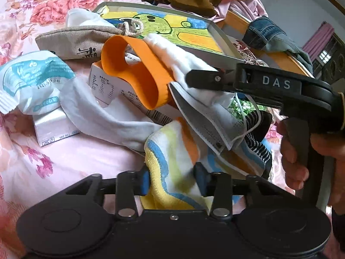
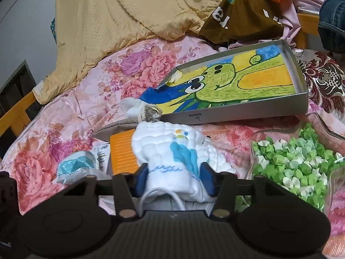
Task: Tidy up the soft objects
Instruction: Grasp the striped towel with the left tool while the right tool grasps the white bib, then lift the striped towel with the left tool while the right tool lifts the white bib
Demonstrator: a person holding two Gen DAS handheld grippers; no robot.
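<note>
On the floral bed, the left tool pinches a striped yellow towel, and the right tool is clamped on a white quilted cloth beside the shallow box.

The left hand-held gripper tilts downward with both blue pads pressing cloth, while the right hand-held gripper tilts likewise, pads clamped, its handle gripped by a hand.

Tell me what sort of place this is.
Most likely a bedroom in a home: everything lies on a floral quilt spread over a wooden bed frame, with clothes such as jeans heaped behind.
</note>
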